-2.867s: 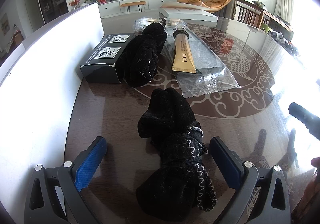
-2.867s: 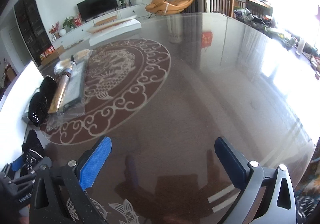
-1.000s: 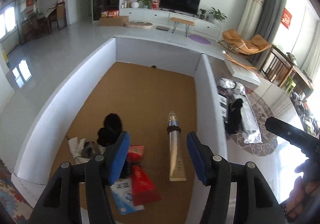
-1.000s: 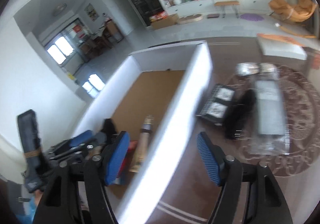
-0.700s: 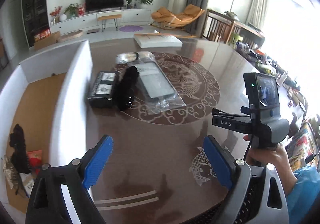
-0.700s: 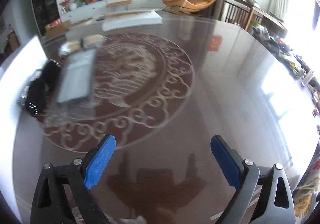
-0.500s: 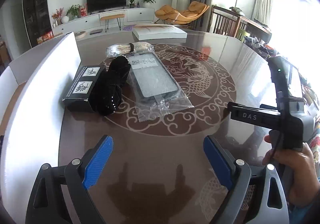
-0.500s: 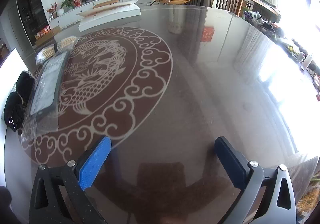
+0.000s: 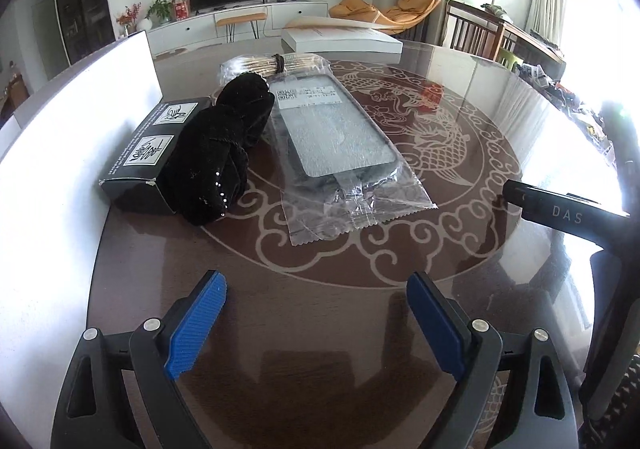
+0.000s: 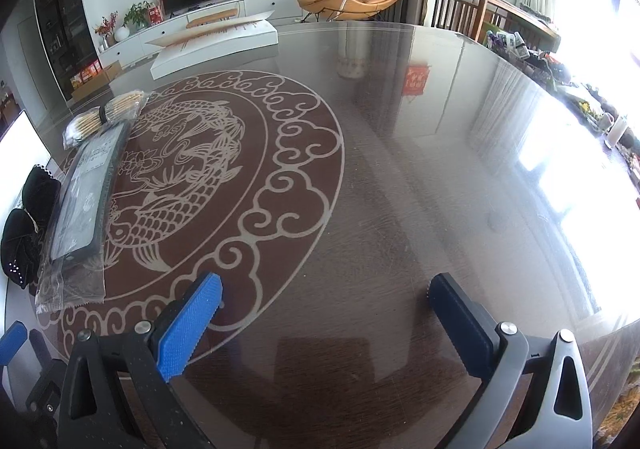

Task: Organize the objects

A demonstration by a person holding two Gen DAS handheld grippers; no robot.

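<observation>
On the dark round table (image 9: 460, 209) lie a black box with white labels (image 9: 154, 155), a black cloth bundle (image 9: 222, 151) leaning on it, a dark flat item in a clear bag (image 9: 340, 153) and a bagged bundle of sticks (image 9: 272, 65). My left gripper (image 9: 316, 323) is open and empty, low over the table in front of them. My right gripper (image 10: 324, 323) is open and empty over bare table; the clear bag (image 10: 86, 205), cloth bundle (image 10: 28, 217) and sticks (image 10: 106, 113) lie far to its left.
A white box wall (image 9: 68, 153) stands along the table's left side. A flat white carton (image 9: 340, 41) lies at the far edge. The right gripper's body (image 9: 568, 217) reaches in at the right of the left wrist view. Chairs stand beyond the table.
The left gripper swung from over the white box back to the table and came closer to the objects. The right gripper also turned back over the table. Both stayed open and empty.
</observation>
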